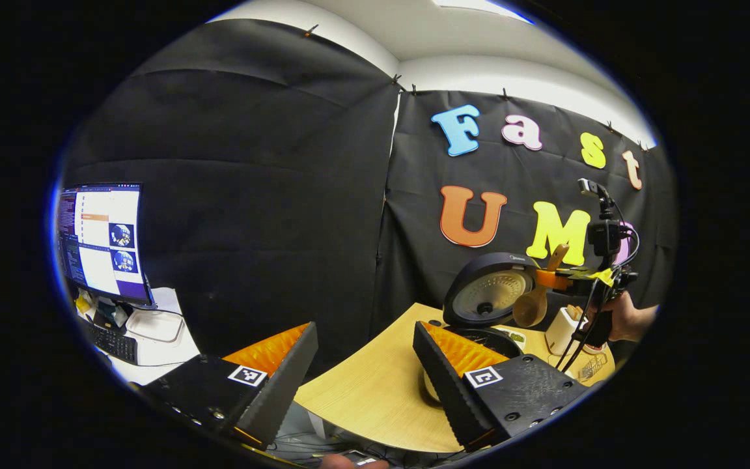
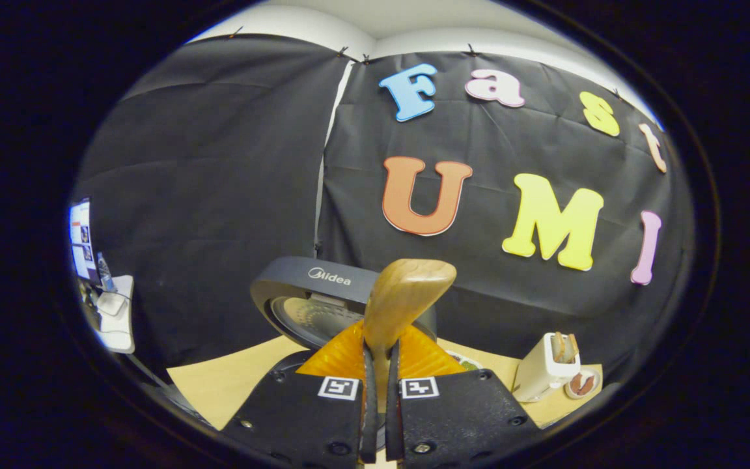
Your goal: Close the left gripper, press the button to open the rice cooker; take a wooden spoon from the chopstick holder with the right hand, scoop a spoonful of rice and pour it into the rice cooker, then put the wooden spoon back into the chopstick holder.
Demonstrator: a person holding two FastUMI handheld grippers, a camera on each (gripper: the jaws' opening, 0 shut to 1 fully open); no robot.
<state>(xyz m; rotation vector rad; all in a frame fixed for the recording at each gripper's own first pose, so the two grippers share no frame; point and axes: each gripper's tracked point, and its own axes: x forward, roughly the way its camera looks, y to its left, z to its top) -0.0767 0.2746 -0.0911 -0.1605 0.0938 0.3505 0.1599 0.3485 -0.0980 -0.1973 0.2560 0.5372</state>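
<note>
The right gripper (image 2: 380,365) is clamping the wooden spoon (image 2: 404,296) between both fingers, holding it above the rice cooker (image 1: 489,296), whose lid is standing open. The left gripper (image 1: 365,365) is hanging wide open over the table (image 1: 368,391) edge, gripping nothing, while the chopstick holder (image 2: 544,368) is standing to the right of the cooker

The wooden spoon (image 2: 407,293) is showing a light honey-brown grain. The rice cooker (image 2: 323,286) is wearing a dark slate-grey shell, its raised lid (image 1: 489,296) showing a pale metallic inner plate dotted with fine holes. The chopstick holder (image 2: 544,368) near the table's right edge is looking cream-white. The table (image 1: 375,391) is showing pale yellowish wood with faint streaks.
</note>
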